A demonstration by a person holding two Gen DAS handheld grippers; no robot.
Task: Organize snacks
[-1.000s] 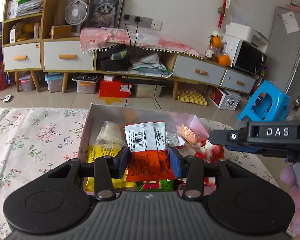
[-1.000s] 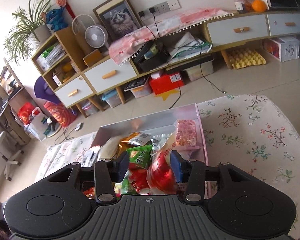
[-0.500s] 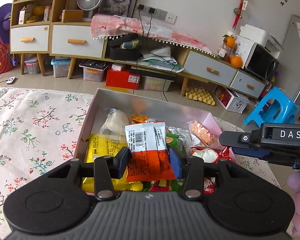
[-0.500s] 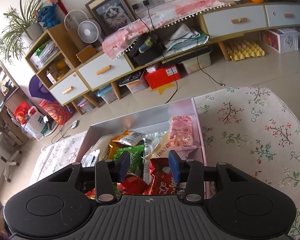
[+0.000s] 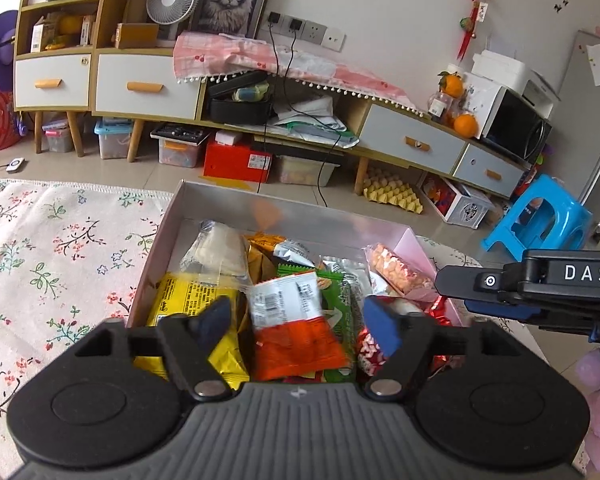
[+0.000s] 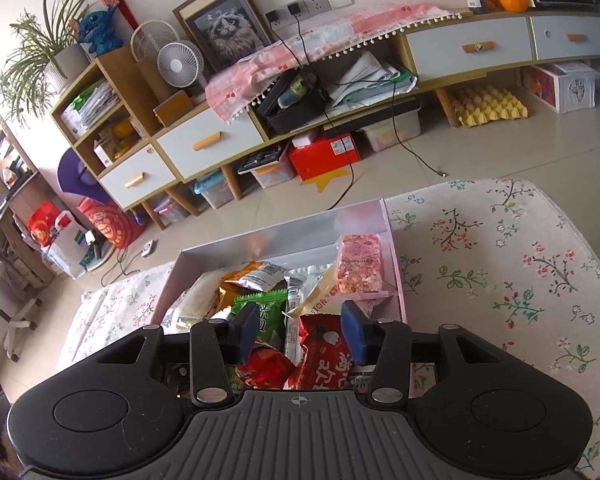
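the left claw (image 5: pixel 300 322) is opening over a silver box (image 5: pixel 260 212) of snacks. an orange-and-white packet (image 5: pixel 296 324) lies between its jaws, touching neither. the right claw (image 5: pixel 540 292) juts in alongside.

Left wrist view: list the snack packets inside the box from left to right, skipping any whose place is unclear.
Yellow packet → orange and white packet → green packet → clear packet of pink puffed pieces, all inside the silver box.

Both wrist cameras look steeply down, close over the snack box (image 5: pixel 172 236); both share the cabinet wall (image 6: pixel 204 140) behind.
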